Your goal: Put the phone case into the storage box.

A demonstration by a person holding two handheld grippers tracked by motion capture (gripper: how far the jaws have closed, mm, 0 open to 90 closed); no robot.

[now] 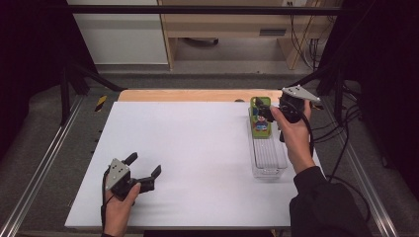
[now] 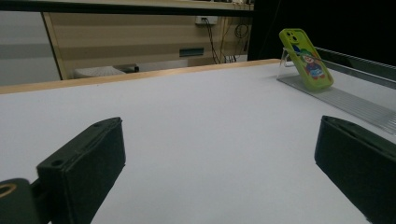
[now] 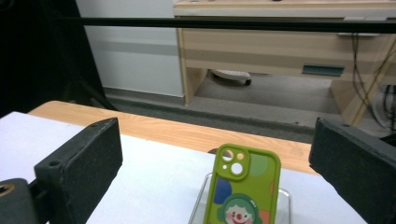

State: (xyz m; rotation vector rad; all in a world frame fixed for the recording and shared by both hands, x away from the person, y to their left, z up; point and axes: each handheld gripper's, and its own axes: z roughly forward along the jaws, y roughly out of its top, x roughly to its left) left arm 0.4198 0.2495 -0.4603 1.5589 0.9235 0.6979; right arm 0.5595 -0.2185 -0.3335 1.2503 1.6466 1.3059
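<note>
White table, green phone case propped in a clear tray.
Case looks light, bendy, rubbery; pinch its long edges. Right gripper gapes wide behind it, empty; left gripper open, idle.

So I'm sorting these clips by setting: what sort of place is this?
Probably a lab or workshop recording bench, not a home. A white table sits inside a metal rail frame, black curtains flank it, and a wooden desk with trailing cables stands behind.
</note>
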